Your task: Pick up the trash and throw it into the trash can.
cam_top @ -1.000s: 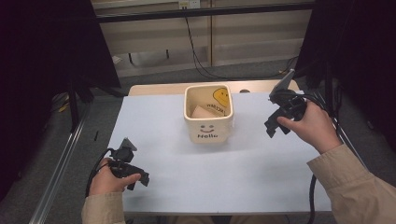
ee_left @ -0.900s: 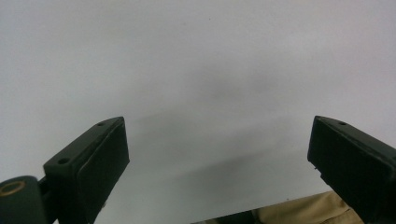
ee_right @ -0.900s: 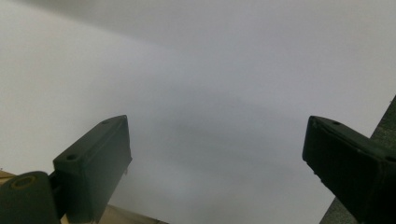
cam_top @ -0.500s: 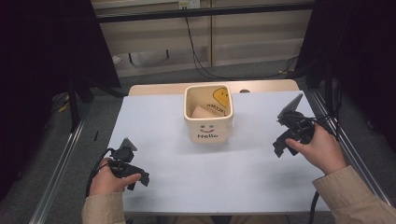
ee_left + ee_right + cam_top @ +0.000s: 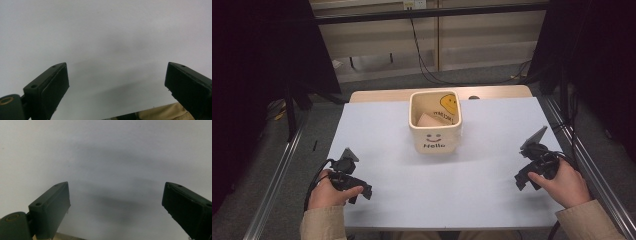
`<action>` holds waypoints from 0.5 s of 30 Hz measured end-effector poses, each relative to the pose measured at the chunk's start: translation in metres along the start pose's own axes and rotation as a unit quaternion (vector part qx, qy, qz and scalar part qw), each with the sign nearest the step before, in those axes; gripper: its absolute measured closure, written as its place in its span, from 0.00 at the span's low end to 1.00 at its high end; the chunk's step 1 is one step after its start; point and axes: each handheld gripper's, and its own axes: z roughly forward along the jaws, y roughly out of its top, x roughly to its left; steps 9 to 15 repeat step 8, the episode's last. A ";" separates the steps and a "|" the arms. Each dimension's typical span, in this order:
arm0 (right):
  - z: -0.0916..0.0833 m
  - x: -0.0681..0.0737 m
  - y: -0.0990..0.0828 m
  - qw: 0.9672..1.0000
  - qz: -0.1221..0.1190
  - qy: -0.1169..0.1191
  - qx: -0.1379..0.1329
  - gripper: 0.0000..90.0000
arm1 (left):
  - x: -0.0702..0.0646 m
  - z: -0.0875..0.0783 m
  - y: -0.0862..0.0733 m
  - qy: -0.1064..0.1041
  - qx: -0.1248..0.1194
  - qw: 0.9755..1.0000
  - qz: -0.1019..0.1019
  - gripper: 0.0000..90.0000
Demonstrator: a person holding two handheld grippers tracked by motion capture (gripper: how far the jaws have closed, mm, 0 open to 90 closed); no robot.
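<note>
So we had the cream square ceramic pot with the smiley face and "Hello" on its front (image 5: 435, 127) sitting toward the far middle of the pale white tabletop (image 5: 437, 195), upright, with a yellow smiley printed on its inner back wall and a tan, paper-looking piece (image 5: 428, 120) tucked inside. Couldn't really tell what that piece was.

Our left black two-jaw gripper (image 5: 362, 192) was down at the near left corner, held in the left hand (image 5: 328, 190), low over the table and well apart from the pot. In the left gripper view its jaws stood wide apart with nothing but bare tabletop between them, plus a bit of beige sleeve (image 5: 160, 115) at the bottom edge.

Our right black two-jaw gripper (image 5: 521, 180) sat at the near right side in the right hand (image 5: 562, 182), also well clear of the pot. Right gripper view showed the same deal: jaws spread wide, nothing between them, just the white surface with their soft shadow on it.
</note>
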 end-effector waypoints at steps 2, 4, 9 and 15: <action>0.005 -0.001 -0.004 1.000 0.001 -0.003 -0.001 0.08 | 0.000 0.000 0.000 -0.003 0.001 1.000 -0.002 0.06; 0.007 -0.001 -0.006 1.000 0.005 -0.007 -0.001 0.08 | 0.000 0.000 0.000 -0.003 0.001 1.000 -0.004 0.06; 0.018 -0.001 -0.013 1.000 0.008 -0.008 -0.003 0.08 | 0.000 0.001 0.000 -0.002 0.000 1.000 -0.003 0.06; 0.018 -0.001 -0.013 1.000 0.008 -0.008 -0.003 0.08 | 0.000 0.001 0.000 -0.002 0.000 1.000 -0.003 0.06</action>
